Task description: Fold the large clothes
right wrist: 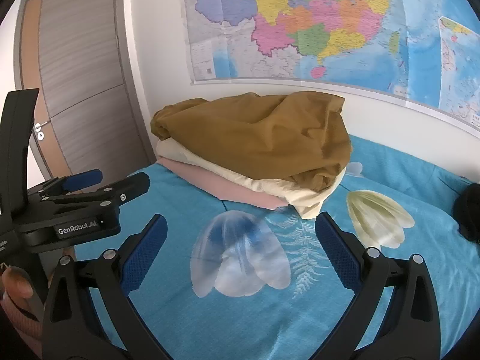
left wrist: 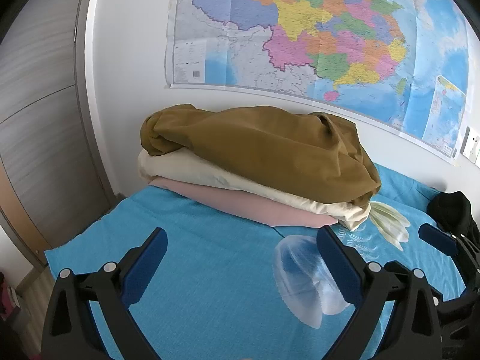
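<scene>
Both the left gripper (left wrist: 241,240) and right gripper (right wrist: 240,225) are wide apart, holding nothing, facing the brown garment (left wrist: 264,147) piled at the bed's (left wrist: 210,270) far edge, ready to grab it.

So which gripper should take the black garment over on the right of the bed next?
Probably the right gripper. It is open and empty, and the black garment lies at its right edge. The left gripper, also open, sits farther left, facing the folded stack with the brown garment on top.
</scene>
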`<action>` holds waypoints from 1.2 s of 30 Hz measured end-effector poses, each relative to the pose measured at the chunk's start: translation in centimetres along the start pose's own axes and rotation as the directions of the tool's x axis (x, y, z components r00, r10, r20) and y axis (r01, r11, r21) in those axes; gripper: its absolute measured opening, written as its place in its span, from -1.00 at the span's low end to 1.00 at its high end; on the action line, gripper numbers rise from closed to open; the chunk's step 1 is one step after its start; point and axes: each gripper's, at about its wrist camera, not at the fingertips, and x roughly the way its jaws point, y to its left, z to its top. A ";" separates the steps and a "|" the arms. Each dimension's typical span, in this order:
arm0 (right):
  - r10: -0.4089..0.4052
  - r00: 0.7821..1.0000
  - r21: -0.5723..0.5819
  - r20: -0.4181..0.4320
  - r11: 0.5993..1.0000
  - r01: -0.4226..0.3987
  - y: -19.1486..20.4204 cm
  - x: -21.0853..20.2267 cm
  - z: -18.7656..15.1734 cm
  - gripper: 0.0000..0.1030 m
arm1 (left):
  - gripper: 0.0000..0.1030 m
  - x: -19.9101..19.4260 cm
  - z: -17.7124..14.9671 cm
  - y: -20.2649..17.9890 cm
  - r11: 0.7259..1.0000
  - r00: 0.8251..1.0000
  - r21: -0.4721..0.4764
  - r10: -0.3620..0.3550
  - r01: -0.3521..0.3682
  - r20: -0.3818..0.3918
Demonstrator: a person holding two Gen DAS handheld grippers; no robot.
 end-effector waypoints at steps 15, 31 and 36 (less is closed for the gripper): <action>0.002 1.000 0.003 0.004 1.000 -0.002 -0.2 -0.1 0.1 0.89 | 0.88 -0.1 -0.1 -0.2 1.000 1.000 0.001 -0.003 0.003 0.001; 0.010 1.000 -0.002 0.000 1.000 -0.010 -0.3 -0.1 0.1 0.89 | 0.88 0.0 -0.1 -0.3 1.000 1.000 0.003 -0.004 0.004 0.002; 0.011 1.000 -0.002 -0.002 1.000 -0.011 -0.3 0.0 0.1 0.89 | 0.88 0.0 0.0 -0.2 1.000 1.000 0.001 -0.006 0.006 0.001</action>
